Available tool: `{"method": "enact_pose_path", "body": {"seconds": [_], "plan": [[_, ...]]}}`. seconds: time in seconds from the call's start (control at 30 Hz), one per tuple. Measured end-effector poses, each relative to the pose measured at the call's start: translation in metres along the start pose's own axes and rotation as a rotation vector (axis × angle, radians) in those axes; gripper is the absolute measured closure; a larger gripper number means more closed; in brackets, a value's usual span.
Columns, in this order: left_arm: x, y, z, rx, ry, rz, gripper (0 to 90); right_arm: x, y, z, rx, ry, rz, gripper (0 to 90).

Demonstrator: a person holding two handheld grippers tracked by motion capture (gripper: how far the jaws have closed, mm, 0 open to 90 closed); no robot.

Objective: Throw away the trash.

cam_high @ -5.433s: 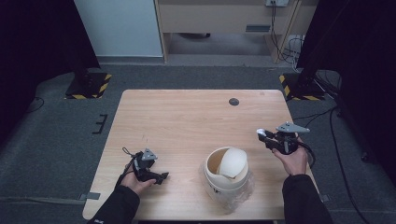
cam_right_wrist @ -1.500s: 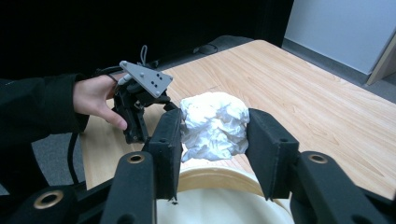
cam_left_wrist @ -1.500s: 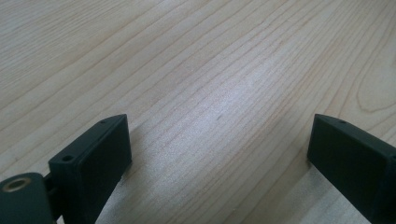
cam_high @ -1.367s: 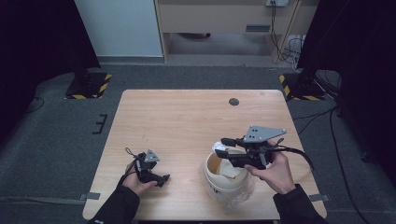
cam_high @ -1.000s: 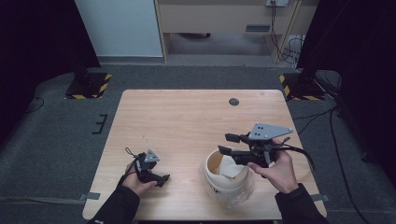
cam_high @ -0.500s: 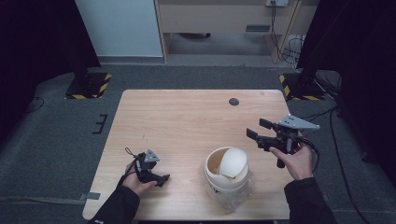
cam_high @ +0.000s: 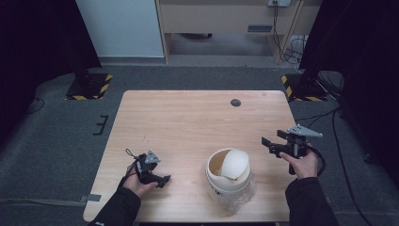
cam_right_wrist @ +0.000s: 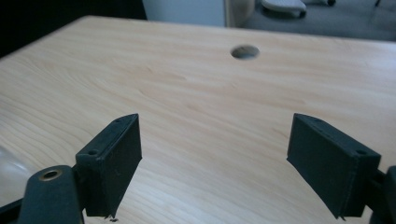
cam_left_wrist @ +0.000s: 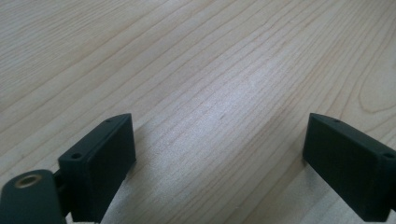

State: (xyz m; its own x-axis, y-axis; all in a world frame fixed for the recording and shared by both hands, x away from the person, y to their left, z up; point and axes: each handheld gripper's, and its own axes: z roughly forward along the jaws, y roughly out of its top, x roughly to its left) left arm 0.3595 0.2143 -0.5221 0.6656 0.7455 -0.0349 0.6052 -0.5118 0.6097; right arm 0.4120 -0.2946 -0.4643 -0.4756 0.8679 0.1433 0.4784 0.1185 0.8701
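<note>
Since the earlier frames the right gripper [cam_high: 270,145] has left the rim of the white bin [cam_high: 229,170] and gone out to the table's right edge, lower than half a sec ago; its jaws have just been opening, nothing between them. Left gripper [cam_high: 163,179] stayed put near the front-left corner; its jaws have just been closing a bit, nothing between them either. Bin hasn't shifted.

High view: bin stands at the front of the wooden table [cam_high: 188,117], right of centre, between the two hands but closer to the right one. Domed swing lid tilted, dark gap showing on its left side. Clear plastic liner bunched round the base, front-right. Right hand [cam_high: 301,162] holds its gripper w/ jaws aimed left toward the bin, well apart from it. Left hand [cam_high: 136,179] rests on the table, gripper aimed right. Round cable hole [cam_high: 235,102] near the far edge. Grey carpet around, yellow-black striped stand feet at both far corners.

Left gripper view: both black jaws stand apart, bare wood grain between, no contact w/ anything held. Camera sits low over the tabletop.

Right gripper view: jaws wide apart, nothing in the gap. Tabletop stretches ahead, cable hole [cam_right_wrist: 245,52] beyond the jaws. A bit of clear liner [cam_right_wrist: 11,170] shows at the lower-left edge.
</note>
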Motion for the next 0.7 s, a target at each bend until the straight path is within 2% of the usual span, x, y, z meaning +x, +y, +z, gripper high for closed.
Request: {"method": "enact_pose_path", "body": {"seconds": [0.23,0.3,0.5,0.7], "plan": [[0.006,0.001,-0.006,-0.028,0.034,-0.040,13.7,-0.019,-0.021,0.006,0.070,-0.058,-0.010,15.2],[0.007,0.001,-0.006,-0.028,0.036,-0.047,14.2,-0.021,-0.023,0.006,0.078,-0.066,-0.010,15.0],[0.017,-0.003,-0.008,-0.021,0.063,-0.078,14.2,-0.036,-0.040,0.010,0.148,-0.116,-0.038,13.3],[0.026,-0.006,-0.008,-0.013,0.091,-0.094,13.4,-0.042,-0.047,0.012,0.189,-0.132,-0.044,12.1]]}}
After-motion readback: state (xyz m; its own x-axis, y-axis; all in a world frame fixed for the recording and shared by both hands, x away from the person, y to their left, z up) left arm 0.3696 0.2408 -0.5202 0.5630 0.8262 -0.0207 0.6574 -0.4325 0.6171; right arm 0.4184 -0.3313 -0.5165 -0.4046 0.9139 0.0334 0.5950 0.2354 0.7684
